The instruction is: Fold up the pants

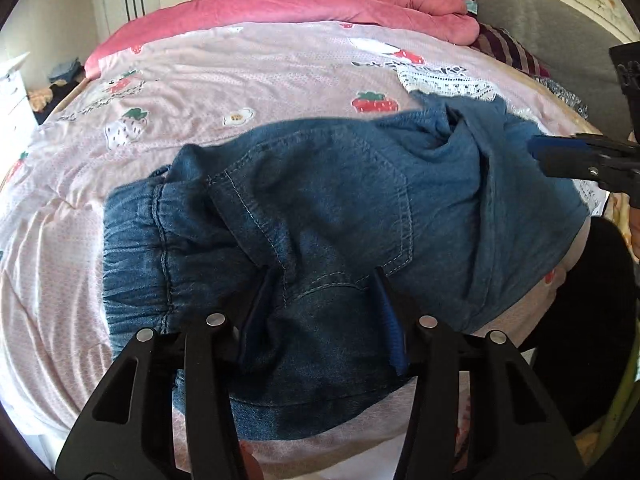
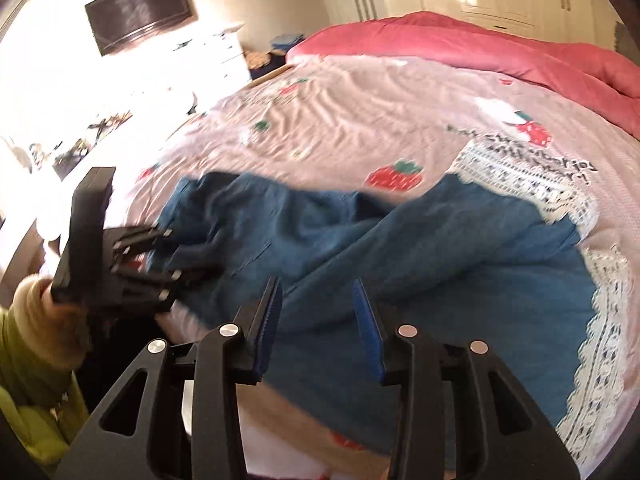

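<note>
Blue denim pants (image 1: 328,208) lie crumpled on the pink strawberry bedsheet (image 1: 240,80), elastic waistband to the left and a stitched pocket on top. My left gripper (image 1: 322,280) is down on them, jaws partly apart, with a hump of denim lying between the fingers and not visibly pinched. In the right wrist view the pants (image 2: 440,264) spread across the sheet, and my right gripper (image 2: 316,286) hovers above them, open, with nothing between its blue pads. The right gripper (image 1: 540,158) also shows at the pants' right end. A hand holds the left gripper (image 2: 188,252) at the left end.
A rolled pink quilt (image 1: 320,8) lies along the bed's far side. A white lace patch (image 2: 532,184) on the sheet sits beside the pants. A grey headboard (image 1: 540,12) and a striped cloth (image 1: 508,48) are at the right. A white dresser (image 2: 224,48) and a wall television (image 2: 140,8) stand beyond the bed.
</note>
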Demonstrator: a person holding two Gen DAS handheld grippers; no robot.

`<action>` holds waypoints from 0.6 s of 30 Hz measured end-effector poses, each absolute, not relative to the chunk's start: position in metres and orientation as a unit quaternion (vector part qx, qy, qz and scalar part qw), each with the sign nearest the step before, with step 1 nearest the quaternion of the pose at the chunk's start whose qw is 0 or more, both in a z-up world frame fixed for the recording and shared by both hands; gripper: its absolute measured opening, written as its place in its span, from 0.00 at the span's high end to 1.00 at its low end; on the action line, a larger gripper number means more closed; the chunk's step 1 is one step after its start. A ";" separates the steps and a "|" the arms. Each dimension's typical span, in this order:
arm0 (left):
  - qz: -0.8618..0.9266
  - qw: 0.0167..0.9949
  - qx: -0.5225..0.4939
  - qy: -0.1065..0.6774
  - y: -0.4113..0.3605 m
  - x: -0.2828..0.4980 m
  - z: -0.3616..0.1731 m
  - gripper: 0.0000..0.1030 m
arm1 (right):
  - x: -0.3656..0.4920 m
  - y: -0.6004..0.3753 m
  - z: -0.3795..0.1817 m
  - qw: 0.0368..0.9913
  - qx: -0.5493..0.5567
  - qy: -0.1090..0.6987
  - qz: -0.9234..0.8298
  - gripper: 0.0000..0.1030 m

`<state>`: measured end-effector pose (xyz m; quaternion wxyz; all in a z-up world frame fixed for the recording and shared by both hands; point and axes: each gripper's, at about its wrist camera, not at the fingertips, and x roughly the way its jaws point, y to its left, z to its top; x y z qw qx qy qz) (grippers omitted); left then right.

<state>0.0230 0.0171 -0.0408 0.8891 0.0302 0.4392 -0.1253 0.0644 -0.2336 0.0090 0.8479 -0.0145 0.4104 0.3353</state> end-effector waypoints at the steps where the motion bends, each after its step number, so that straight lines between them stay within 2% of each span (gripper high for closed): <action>1: -0.131 0.889 0.014 0.438 0.019 0.022 -0.033 0.55 | 0.071 -0.237 0.011 0.851 -0.009 0.411 0.327 0.57; 4: -0.150 0.902 -0.008 0.404 0.022 0.011 0.002 0.42 | 0.088 -0.253 0.017 0.860 -0.001 0.407 0.307 0.46; 6: -0.156 0.914 0.001 0.374 0.019 0.005 0.025 0.39 | 0.101 -0.255 0.021 0.865 -0.009 0.412 0.286 0.44; 8: -0.173 0.920 -0.007 0.351 0.014 0.006 0.042 0.35 | 0.114 -0.261 0.023 0.870 -0.016 0.420 0.259 0.35; 11: -0.210 0.908 -0.016 0.362 -0.007 0.022 0.039 0.35 | 0.144 -0.268 0.021 0.872 -0.021 0.434 0.226 0.31; 17: -0.277 0.874 -0.034 0.398 -0.058 0.057 0.006 0.35 | 0.202 -0.264 0.006 0.868 -0.047 0.458 0.187 0.29; 18: -0.285 0.868 -0.040 0.405 -0.063 0.061 0.001 0.37 | 0.210 -0.262 0.005 0.867 -0.054 0.458 0.187 0.29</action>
